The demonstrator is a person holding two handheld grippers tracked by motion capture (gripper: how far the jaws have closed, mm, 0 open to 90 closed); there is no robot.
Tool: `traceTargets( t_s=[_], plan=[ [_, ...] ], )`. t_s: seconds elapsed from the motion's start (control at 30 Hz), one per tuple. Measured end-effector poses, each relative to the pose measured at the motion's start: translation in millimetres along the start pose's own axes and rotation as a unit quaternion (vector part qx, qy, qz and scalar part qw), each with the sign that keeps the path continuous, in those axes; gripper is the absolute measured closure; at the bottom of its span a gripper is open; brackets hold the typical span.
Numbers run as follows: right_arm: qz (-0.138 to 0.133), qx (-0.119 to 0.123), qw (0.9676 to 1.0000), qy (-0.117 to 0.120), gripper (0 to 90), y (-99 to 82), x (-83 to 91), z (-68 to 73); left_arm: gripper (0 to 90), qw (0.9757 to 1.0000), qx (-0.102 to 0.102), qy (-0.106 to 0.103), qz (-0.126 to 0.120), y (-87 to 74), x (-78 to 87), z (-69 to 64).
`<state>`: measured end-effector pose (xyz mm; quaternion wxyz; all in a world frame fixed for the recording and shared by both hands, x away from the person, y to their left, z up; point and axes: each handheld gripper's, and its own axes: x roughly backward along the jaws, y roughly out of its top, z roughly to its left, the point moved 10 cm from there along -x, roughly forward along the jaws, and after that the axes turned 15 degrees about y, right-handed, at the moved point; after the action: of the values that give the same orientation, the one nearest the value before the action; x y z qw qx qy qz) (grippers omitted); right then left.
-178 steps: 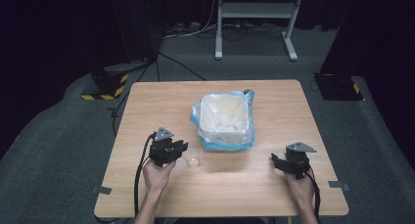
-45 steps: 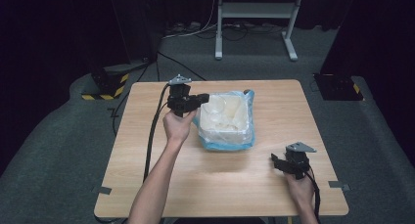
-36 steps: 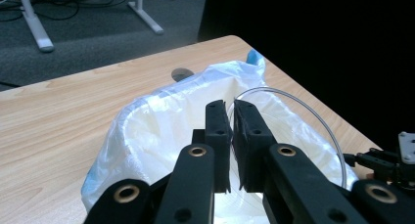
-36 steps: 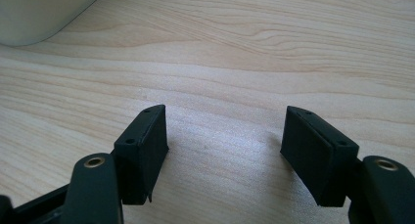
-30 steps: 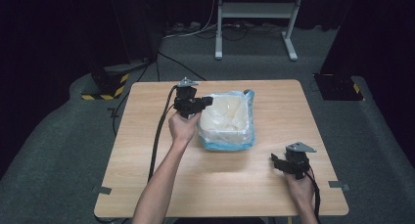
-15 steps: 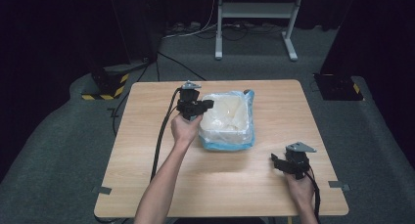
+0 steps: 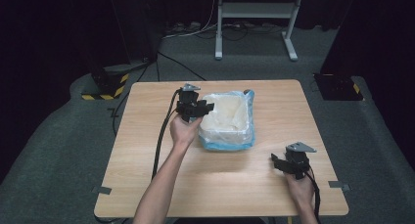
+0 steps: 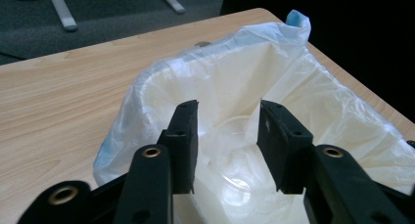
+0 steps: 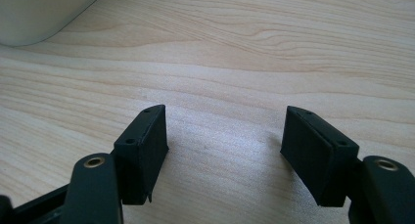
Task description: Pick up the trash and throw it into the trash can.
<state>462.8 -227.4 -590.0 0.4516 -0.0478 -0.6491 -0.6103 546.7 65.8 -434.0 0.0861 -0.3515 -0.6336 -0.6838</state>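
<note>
The left tongs (image 7: 208, 107) are held over the 9 o'clock rim of the lined bin (image 7: 228, 120), with the jaws pointed toward 3 o'clock across its opening. In the left gripper view the left tongs (image 8: 228, 131) have just been opening and the jaws stand apart, with no object pressed between the pads. Beyond the jaws, a clear plastic cup (image 8: 238, 160) is seen lying inside the bin, on the pale liner; whether it is upright or tilted cannot be told. The bin liner (image 8: 147, 94) is draped over the rim, with a blue edge visible at the outside and a blue tuft at the far corner. The right tongs (image 7: 275, 161) are held low over the bench (image 7: 147, 136) at about 4 o'clock from the bin, well apart from it, with the jaws pointed toward 9 o'clock. In the right gripper view the right tongs (image 9: 222, 150) are seen wide apart, with bare wood grain between the jaws and a white corner of the bin (image 9: 44, 13) at 11 o'clock. A cable (image 7: 164, 136) is trailed from the left tongs along the forearm toward 6 o'clock.
</note>
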Motion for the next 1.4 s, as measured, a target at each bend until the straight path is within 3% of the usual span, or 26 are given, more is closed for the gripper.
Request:
traceTargets(
  t_s=[0.33, 0.87, 1.4],
  plan=[
    [0.0, 0.0, 1.0, 0.0, 33.4, 0.0, 0.0, 0.0, 53.5, 0.9999, -0.001, 0.002, -0.011, -4.4, 15.8, 5.2],
    [0.0, 0.0, 1.0, 0.0, 33.4, 0.0, 0.0, 0.0, 53.3, 0.9993, -0.009, 0.013, -0.032, -12.6, 43.7, 13.8],
    [0.0, 0.0, 1.0, 0.0, 33.4, 0.0, 0.0, 0.1, 53.3, 0.9988, 0.004, 0.014, -0.047, -27.3, 66.6, 24.1]
  ],
)
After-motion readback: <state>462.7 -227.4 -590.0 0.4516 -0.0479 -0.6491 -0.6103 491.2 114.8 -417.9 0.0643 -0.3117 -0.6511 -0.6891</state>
